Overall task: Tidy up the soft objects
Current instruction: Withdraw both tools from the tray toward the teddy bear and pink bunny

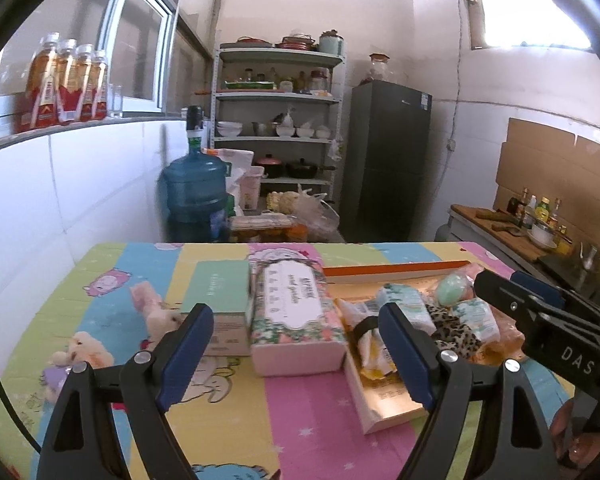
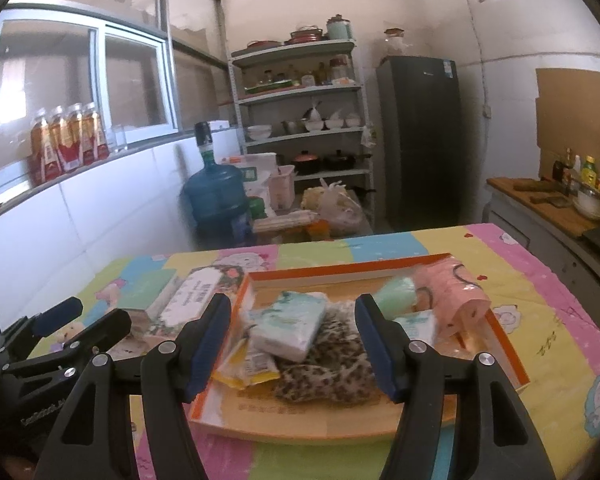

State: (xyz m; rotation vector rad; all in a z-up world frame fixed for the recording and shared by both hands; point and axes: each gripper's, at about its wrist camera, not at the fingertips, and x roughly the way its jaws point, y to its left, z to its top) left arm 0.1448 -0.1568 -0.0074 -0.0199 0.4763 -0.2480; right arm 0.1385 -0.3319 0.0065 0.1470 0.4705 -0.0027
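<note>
We see our left tool (image 1: 296, 354) and right tool (image 2: 290, 344): black angular arms, blue pads, silver screws, white lettering.

Bare patterned tablecloth (image 2: 548, 320) open right of the orange-rimmed tray (image 2: 512, 360), tray crowded with soft packets, floral tissue pack (image 1: 296, 312) and green box (image 1: 220, 292) blocking its left side, plush toys (image 1: 84, 352) further left

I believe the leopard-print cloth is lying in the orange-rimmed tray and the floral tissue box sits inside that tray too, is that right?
Not quite. The leopard-print cloth does lie in the orange-rimmed tray, but the floral tissue box stands outside it, on the striped tablecloth beside the tray's left rim. The left wrist view shows this most clearly.
</note>
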